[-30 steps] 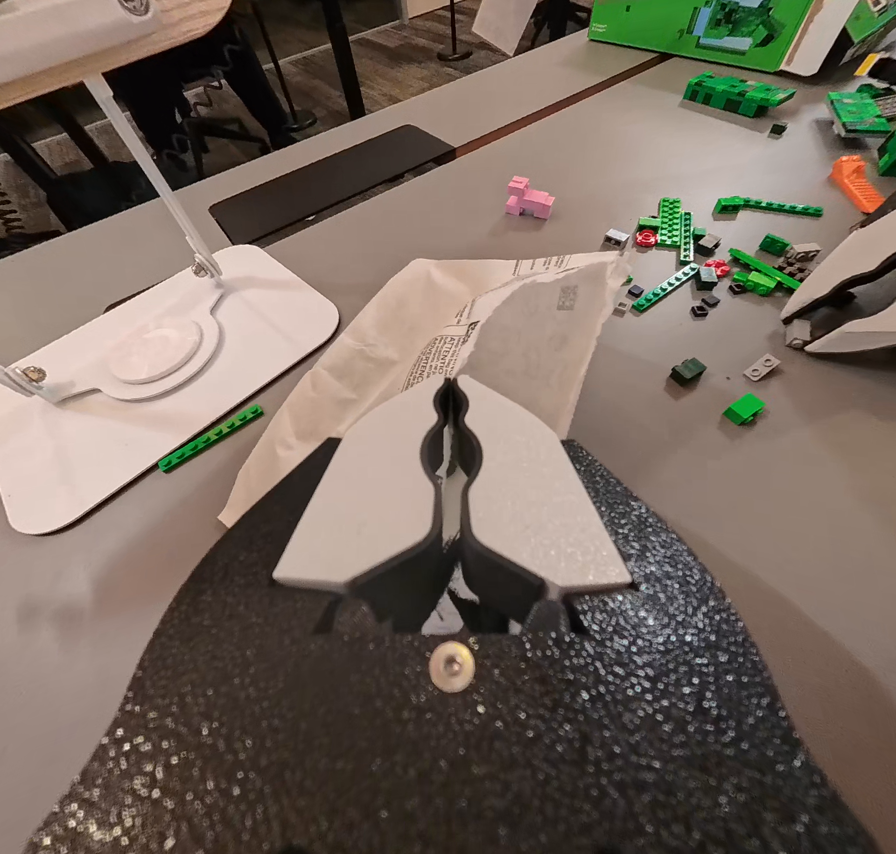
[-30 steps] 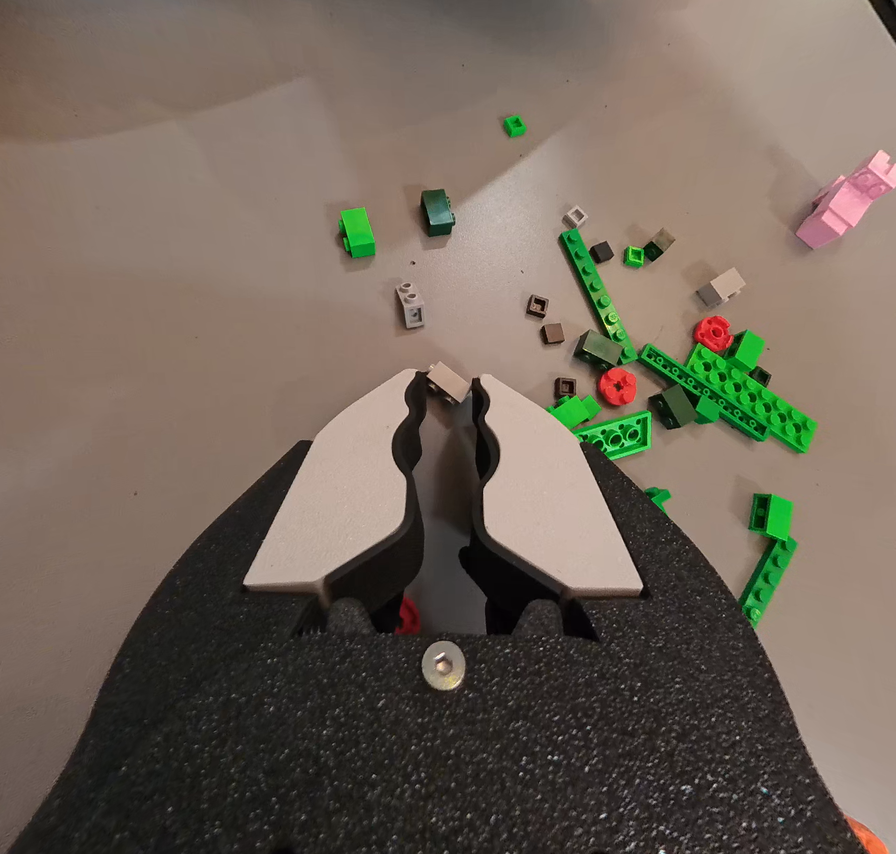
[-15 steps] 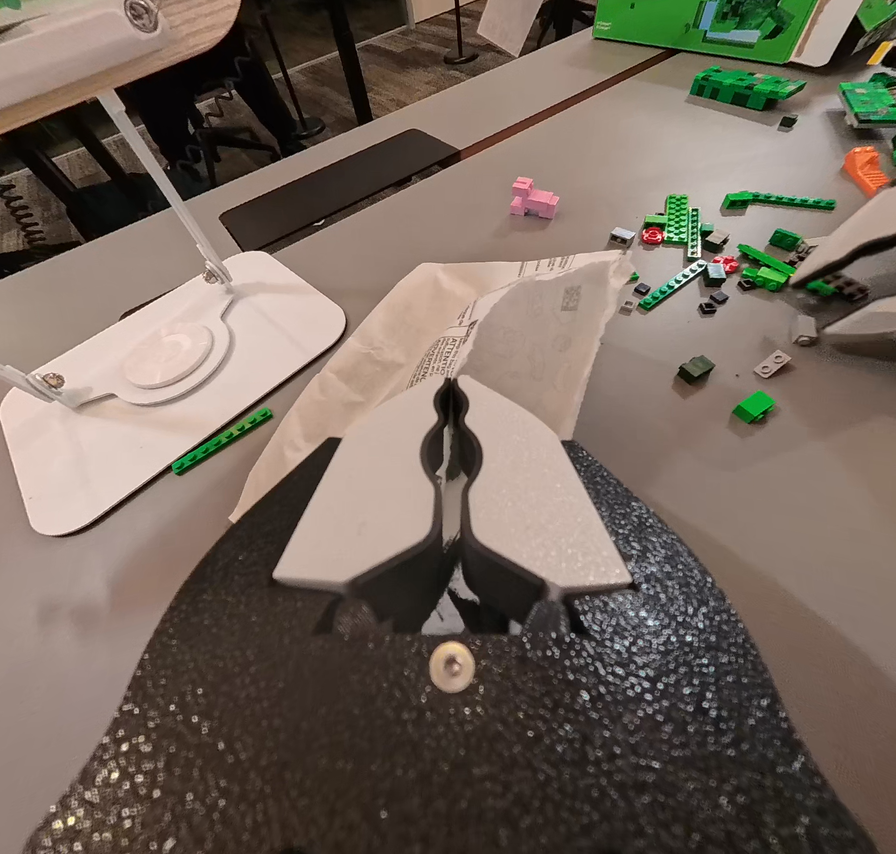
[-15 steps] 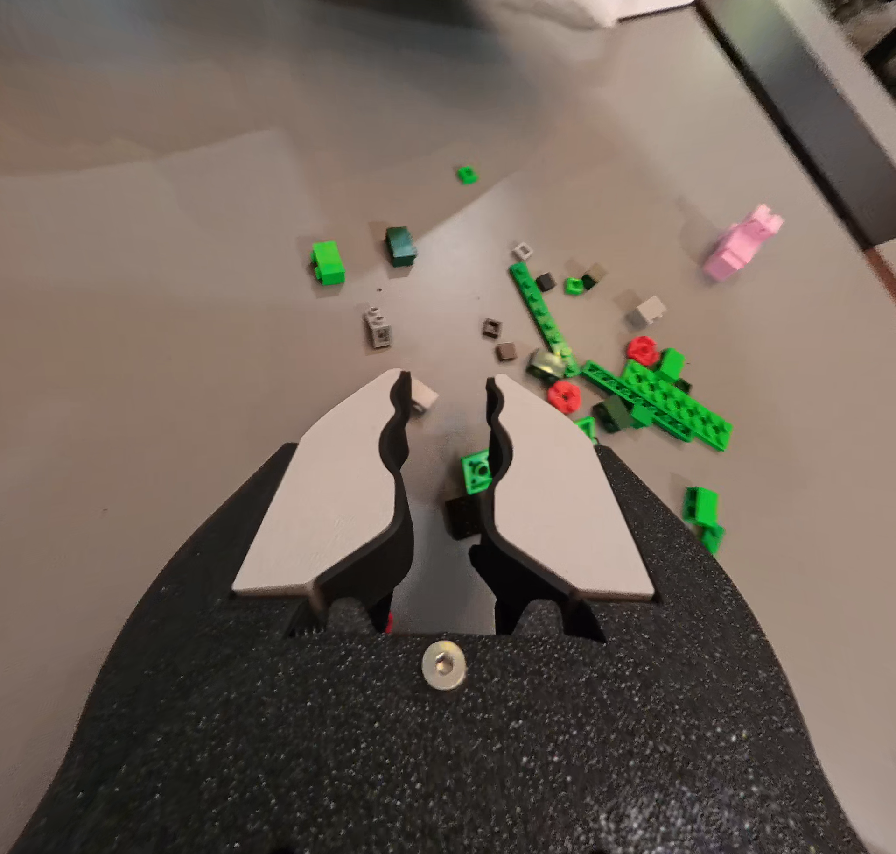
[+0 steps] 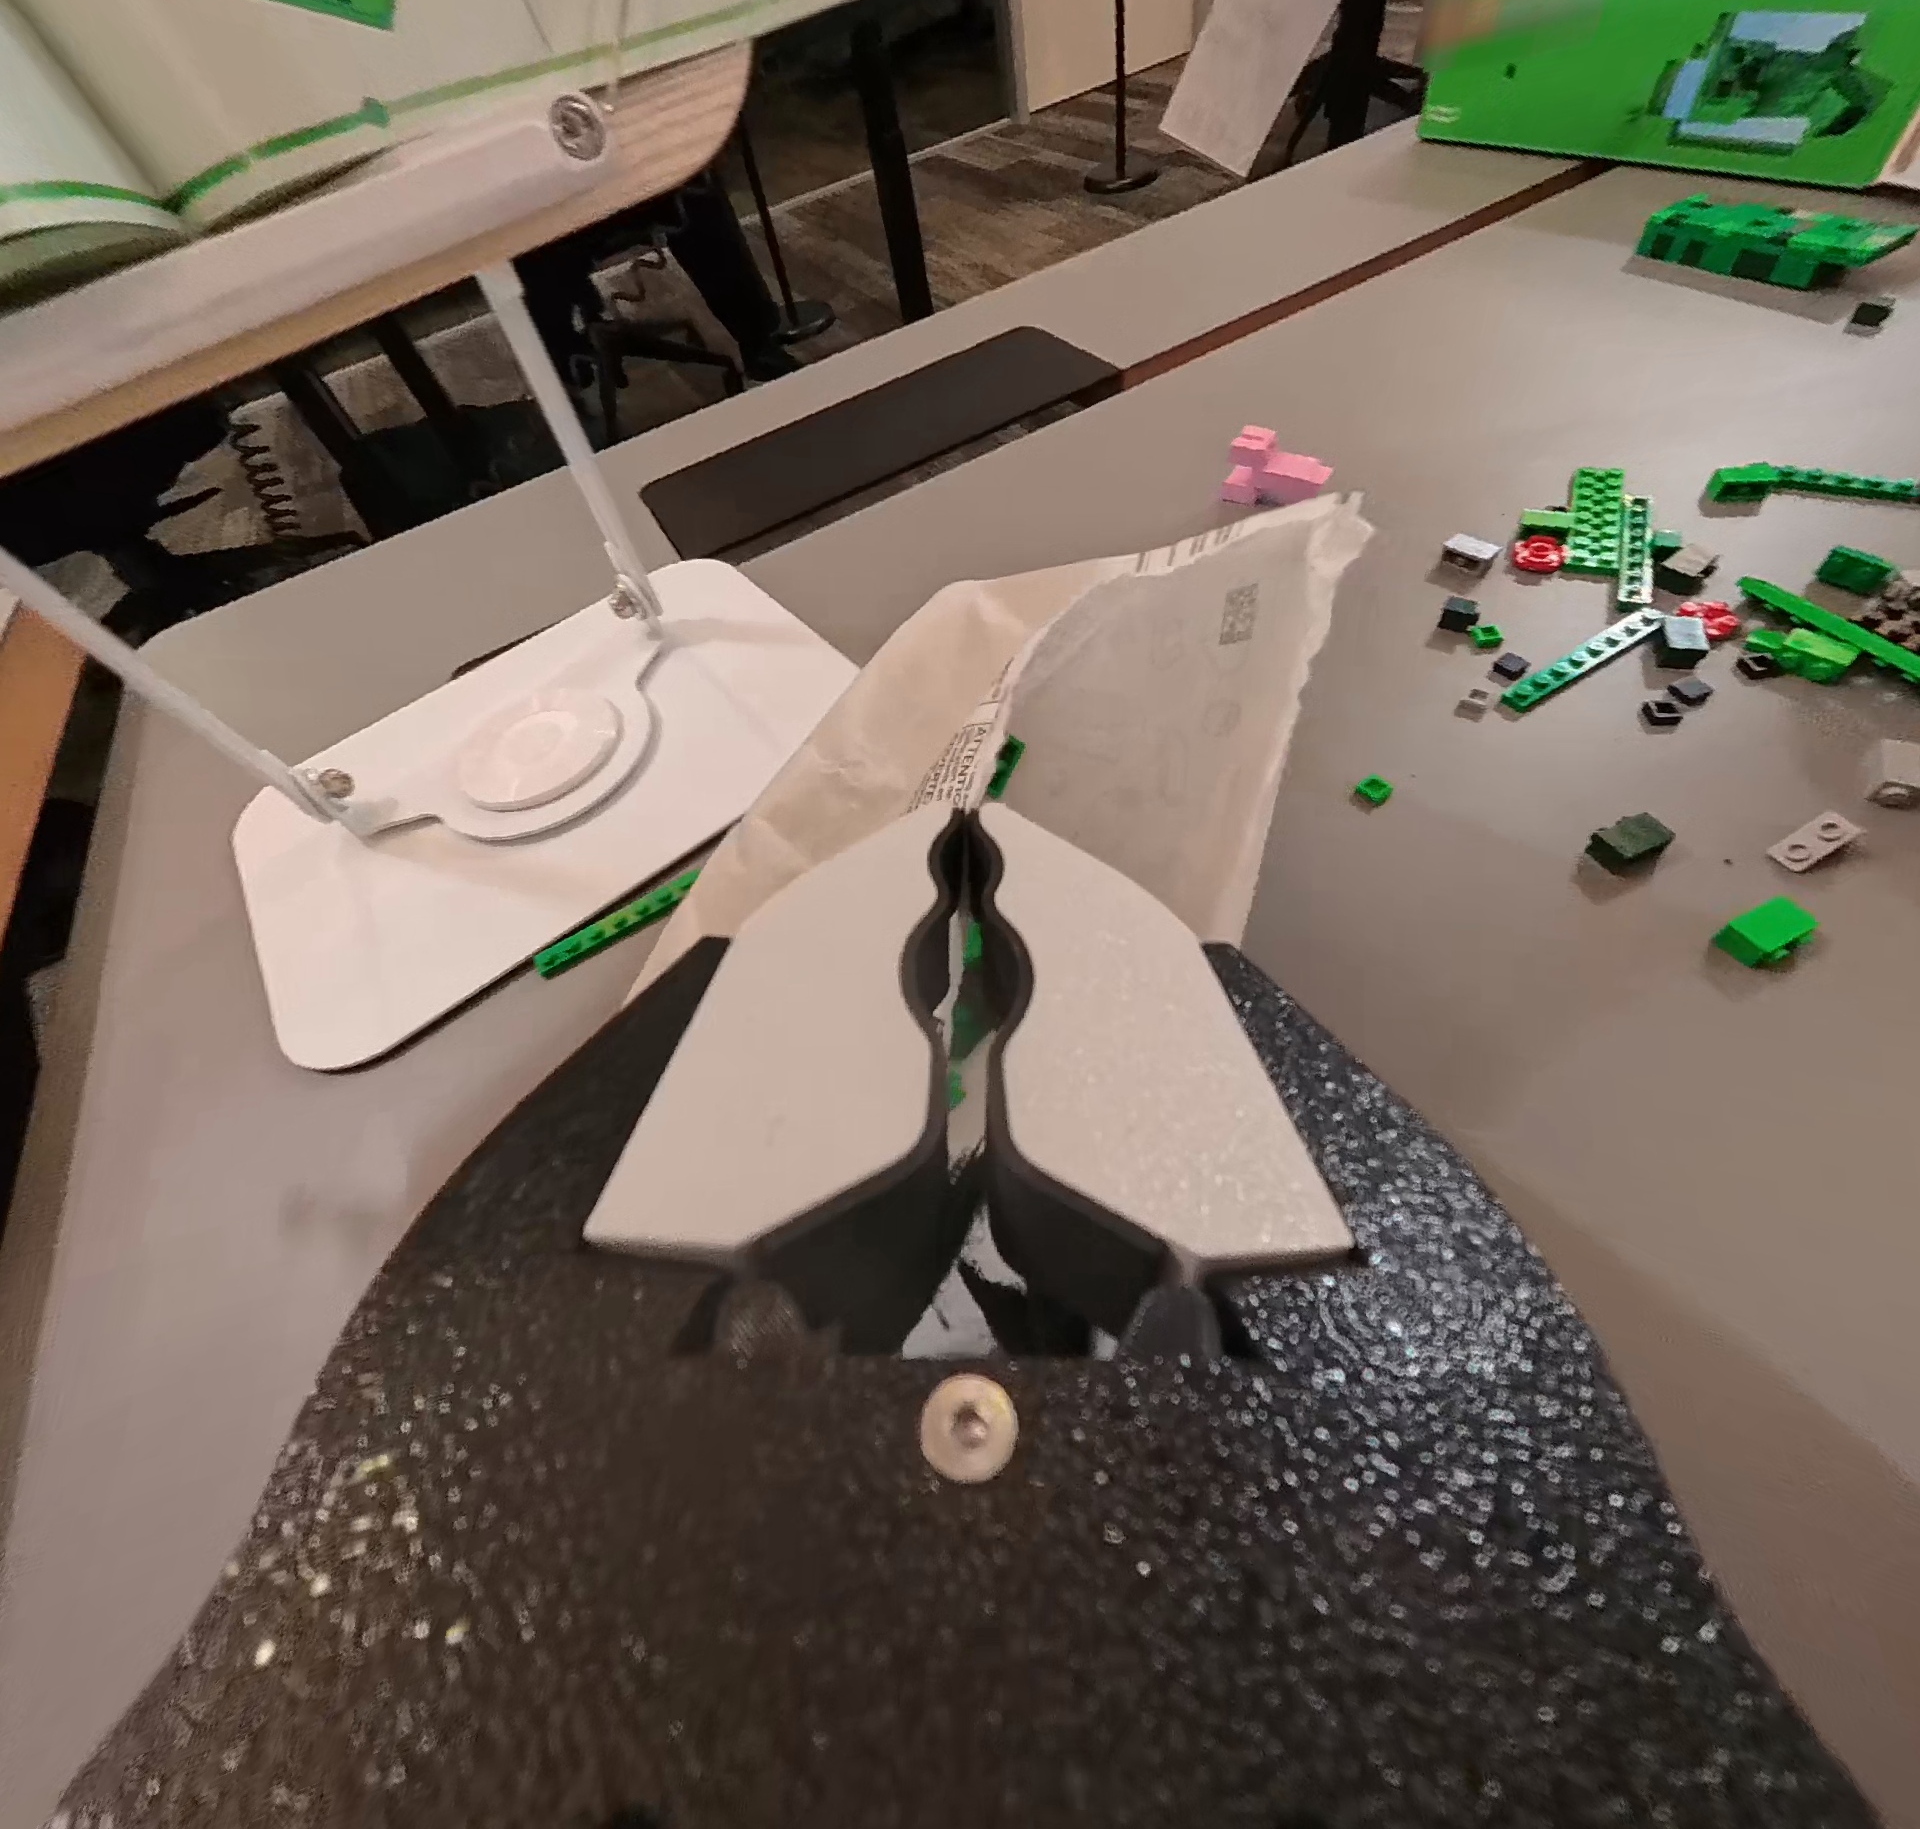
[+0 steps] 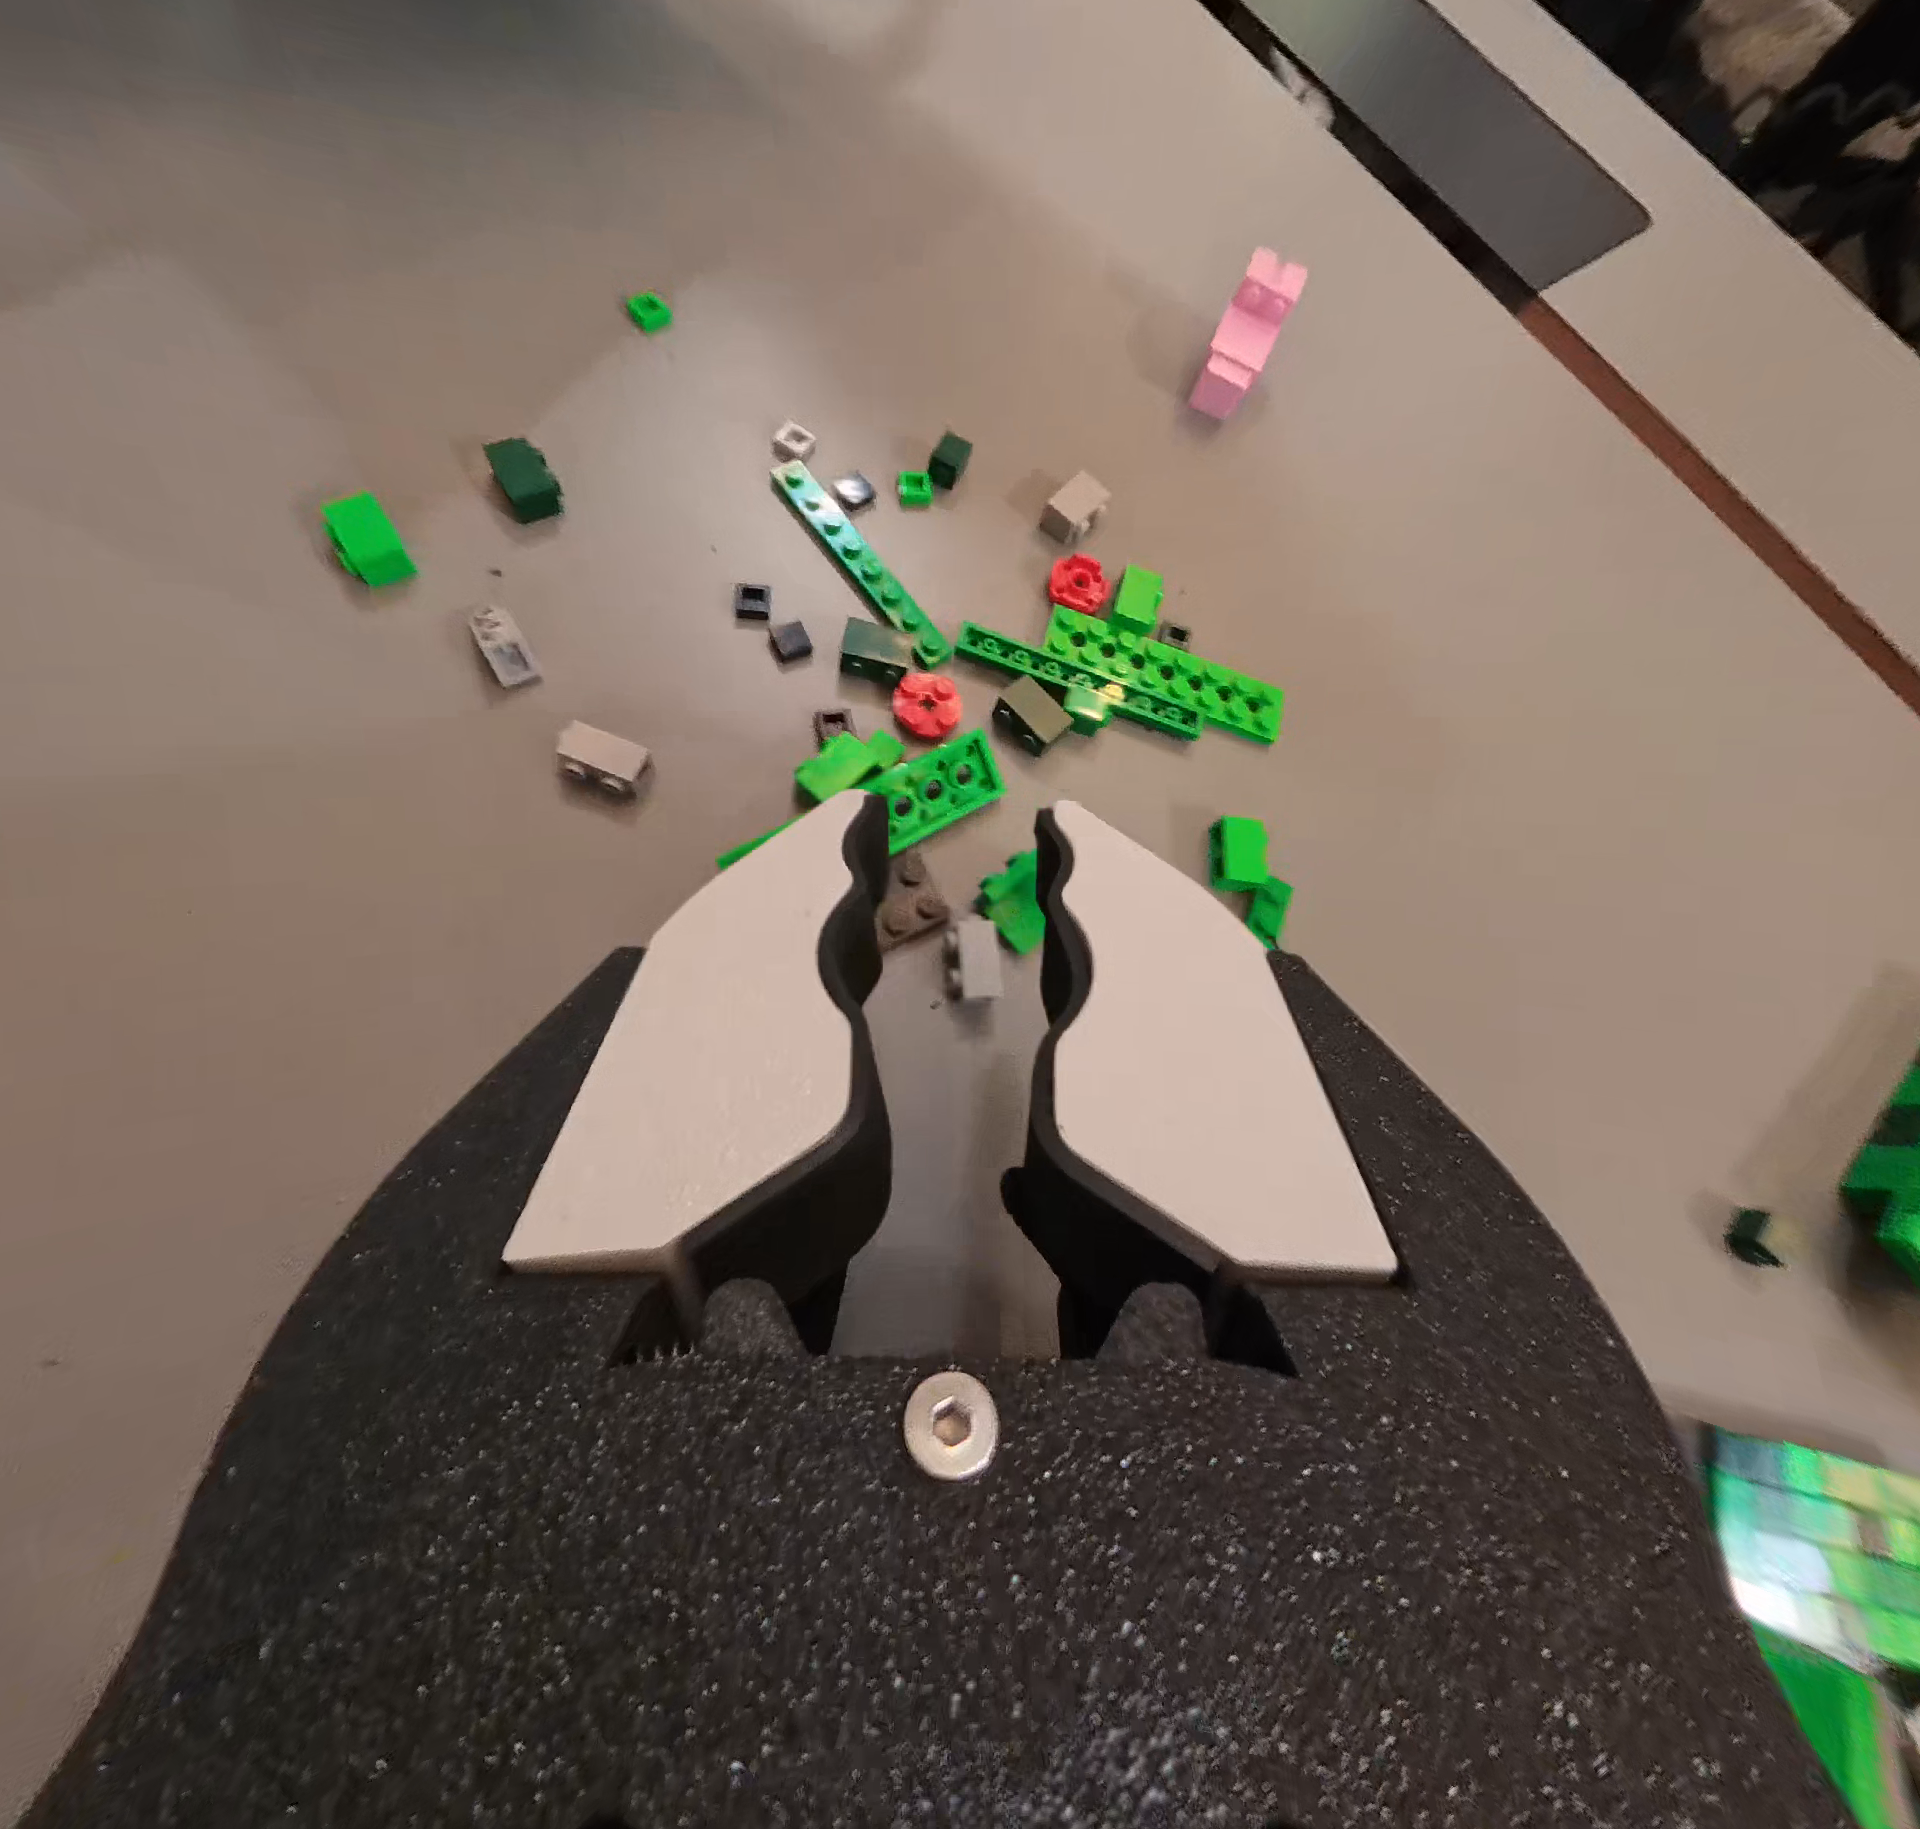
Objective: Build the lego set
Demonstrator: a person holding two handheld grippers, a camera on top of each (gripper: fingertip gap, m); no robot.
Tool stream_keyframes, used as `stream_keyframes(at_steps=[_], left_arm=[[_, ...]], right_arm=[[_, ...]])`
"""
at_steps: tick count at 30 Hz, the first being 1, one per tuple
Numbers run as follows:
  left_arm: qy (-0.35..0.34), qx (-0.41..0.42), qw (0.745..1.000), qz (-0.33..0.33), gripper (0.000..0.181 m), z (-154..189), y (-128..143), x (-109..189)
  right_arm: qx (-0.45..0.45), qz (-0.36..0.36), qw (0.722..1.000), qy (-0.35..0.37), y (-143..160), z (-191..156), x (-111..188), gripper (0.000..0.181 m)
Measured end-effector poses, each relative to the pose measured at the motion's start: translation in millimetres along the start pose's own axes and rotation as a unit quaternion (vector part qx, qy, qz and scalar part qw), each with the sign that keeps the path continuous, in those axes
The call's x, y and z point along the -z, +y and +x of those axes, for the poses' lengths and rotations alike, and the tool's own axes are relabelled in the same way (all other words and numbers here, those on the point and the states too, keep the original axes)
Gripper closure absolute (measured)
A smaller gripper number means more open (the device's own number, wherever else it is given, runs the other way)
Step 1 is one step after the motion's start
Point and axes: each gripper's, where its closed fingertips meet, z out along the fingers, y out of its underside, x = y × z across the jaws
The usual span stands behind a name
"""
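Looking through the left wrist view first: the left tongs [image 5: 968,829] are pinched closed on the torn white paper bag [image 5: 1132,699], which sits dead centre of the frame with its ripped mouth pointing up and right. Bits of green show through the gap between the jaws, so I'd guess a few pieces are in there. The bag looks thin, crinkly and weightless, so it'll flop and tear more if yanked; holding it by the edge like this seems fine. Right of it the loose lego pieces [image 5: 1621,626] are scattered over the grey desk [image 5: 1455,1104], with a pink pig [image 5: 1273,468] just above the bag, a built green chunk [image 5: 1766,241] and the green box [image 5: 1683,86] upper right, and a white stand base [image 5: 499,803] at left.

Right wrist view: the right tongs [image 6: 956,829] are open and empty, hovering over the near edge of the pile. Between the jaws sit a dark grey plate [image 6: 912,904] and a small grey brick [image 6: 975,958]. These are hard, light, slick plastic, mostly green plates plus two red round studs [image 6: 927,704]. I'd pinch them across the flat sides, since tiny ones will probably squirt out otherwise.
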Motion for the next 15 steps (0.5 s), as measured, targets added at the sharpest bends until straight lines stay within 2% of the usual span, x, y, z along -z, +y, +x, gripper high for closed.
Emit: stream_keyframes(at_steps=[4, 7, 11, 15], left_arm=[[-0.02, -0.002, 1.0, 0.001, 0.181, -11.4, -0.4, 4.2], [-0.017, 0.0, 1.0, 0.003, 0.181, -12.4, -0.7, 4.7], [-0.008, -0.005, 1.0, -0.002, 0.181, -9.2, 0.6, 3.4], [-0.001, -0.015, 1.0, -0.004, 0.181, -4.6, 0.2, 2.2]], right_arm=[[0.008, -0.018, 1.0, 0.022, -7.5, 16.3, 10.9, 0.16], [0.087, -0.081, 0.993, 0.019, -16.7, 28.8, 10.8, 0.16], [0.269, -0.198, 0.941, -0.051, -19.6, 42.8, -5.8, 0.16], [0.325, -0.288, 0.889, -0.142, -1.4, 54.3, -24.8, 0.159]])
